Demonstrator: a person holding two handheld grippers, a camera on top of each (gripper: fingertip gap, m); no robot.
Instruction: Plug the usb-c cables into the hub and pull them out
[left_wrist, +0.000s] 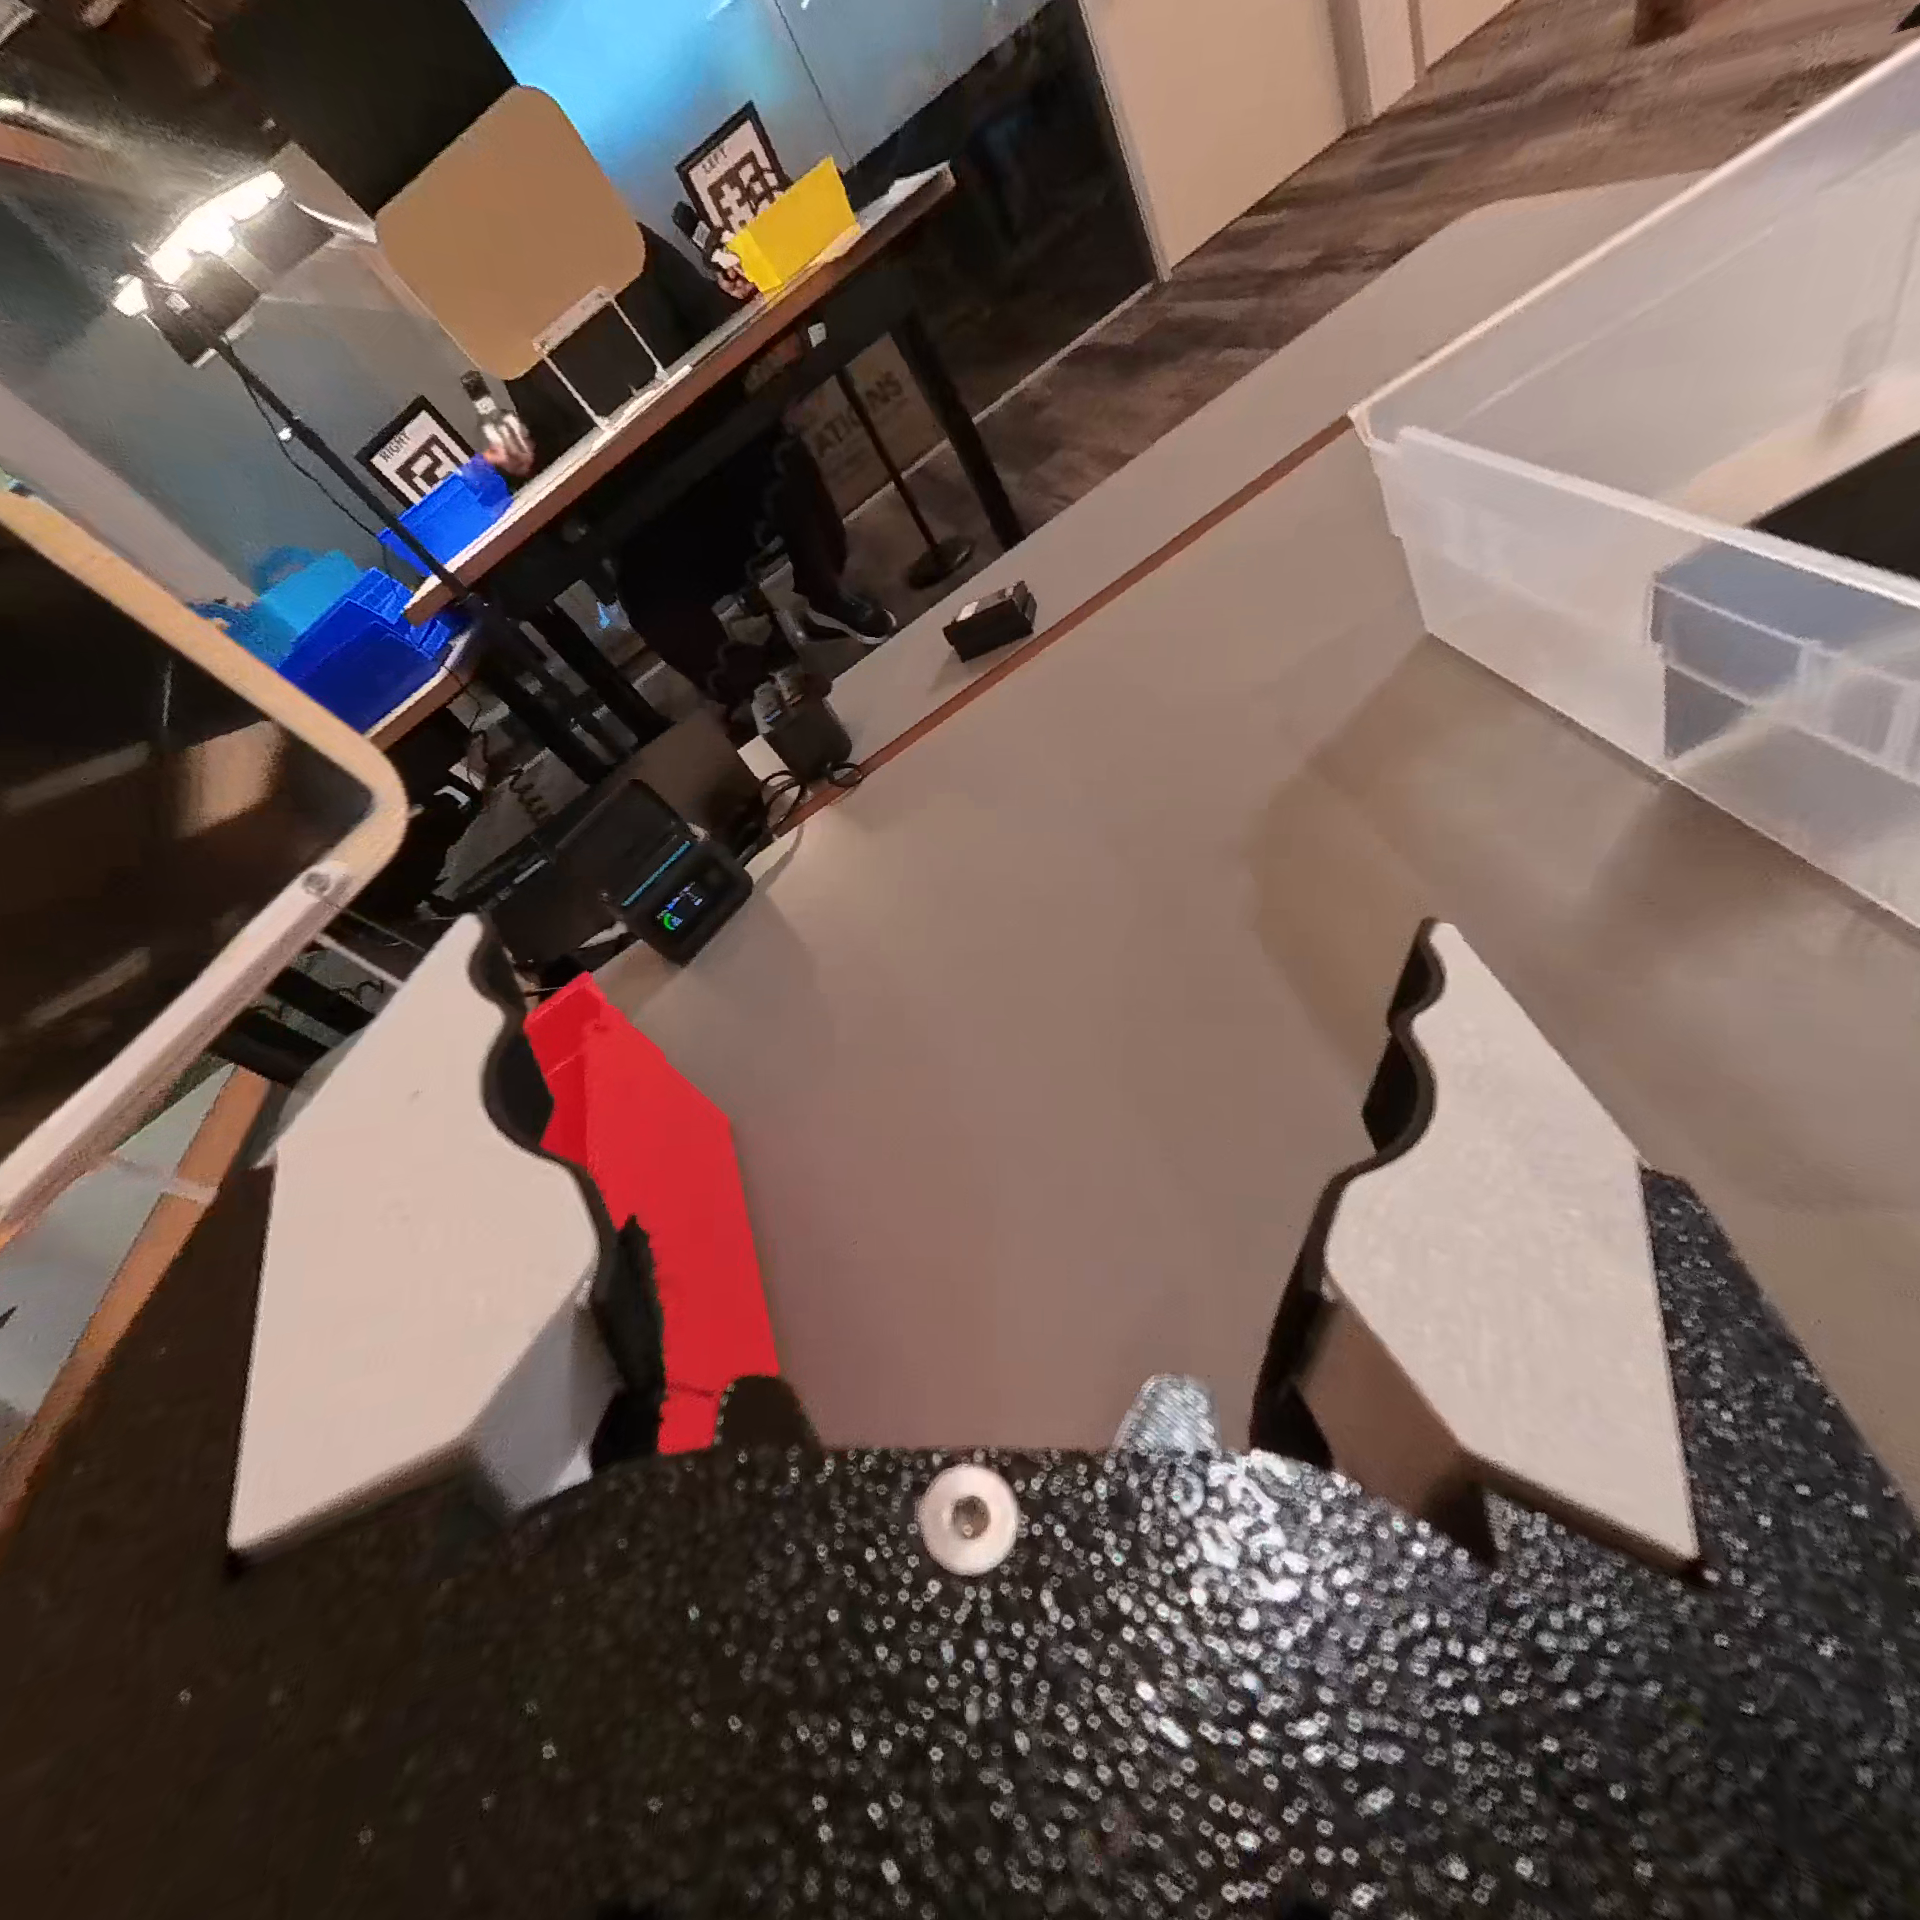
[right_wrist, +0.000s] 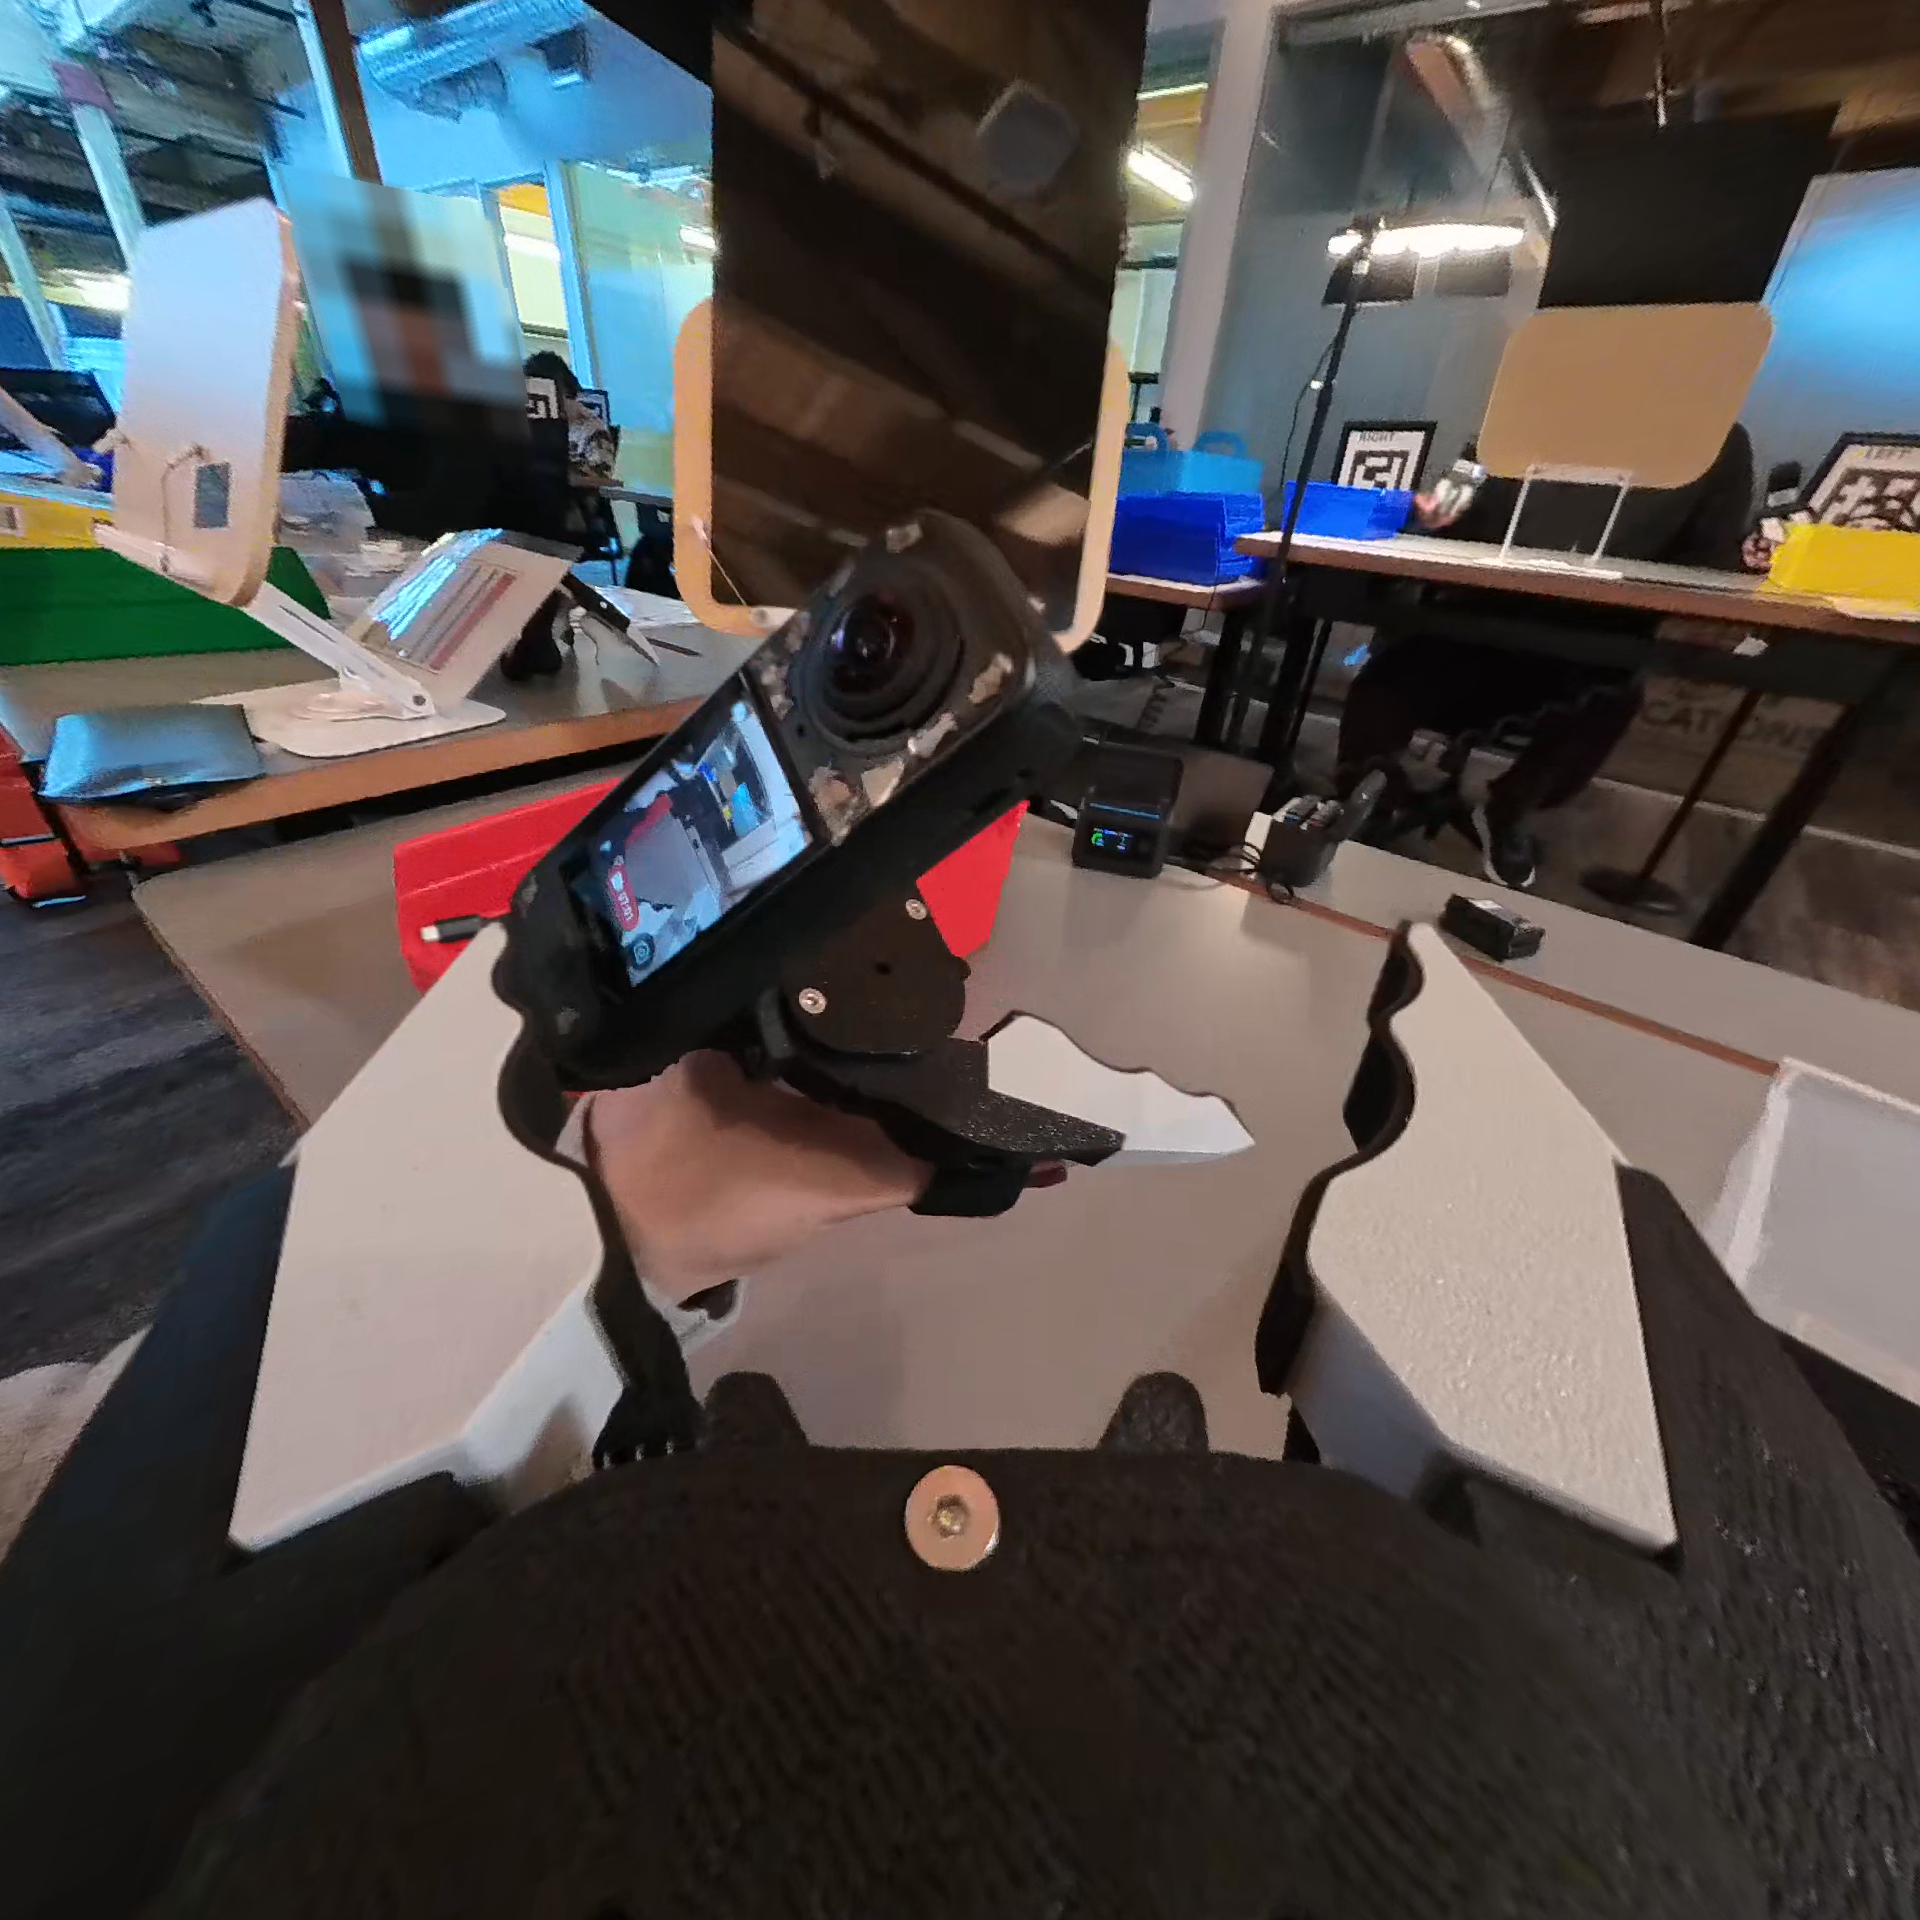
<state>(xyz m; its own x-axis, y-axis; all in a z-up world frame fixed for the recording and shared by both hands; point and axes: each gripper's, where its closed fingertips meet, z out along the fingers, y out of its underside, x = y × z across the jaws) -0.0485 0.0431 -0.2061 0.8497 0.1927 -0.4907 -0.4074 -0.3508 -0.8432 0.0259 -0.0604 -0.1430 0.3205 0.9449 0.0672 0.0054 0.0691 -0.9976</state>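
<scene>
My left gripper (left_wrist: 956, 935) is open and empty above the grey table (left_wrist: 1039, 1039), with a red bin (left_wrist: 655, 1174) just behind its left finger. My right gripper (right_wrist: 956, 956) is open and empty. Between its fingers, farther off, I see the left gripper (right_wrist: 1143, 1112) held in a hand (right_wrist: 727, 1174), its camera (right_wrist: 831, 769) facing me. A cable end with a metal plug (right_wrist: 449, 930) shows at the left side of the red bin (right_wrist: 457, 883). No hub is in view.
A clear plastic bin (left_wrist: 1558, 623) stands on the table at the right and also shows in the right wrist view (right_wrist: 1829, 1195). A small black device with a lit screen (left_wrist: 686, 904) and a small black box (left_wrist: 989, 621) lie near the far edge. A dark rounded panel (right_wrist: 904, 312) stands behind the red bin.
</scene>
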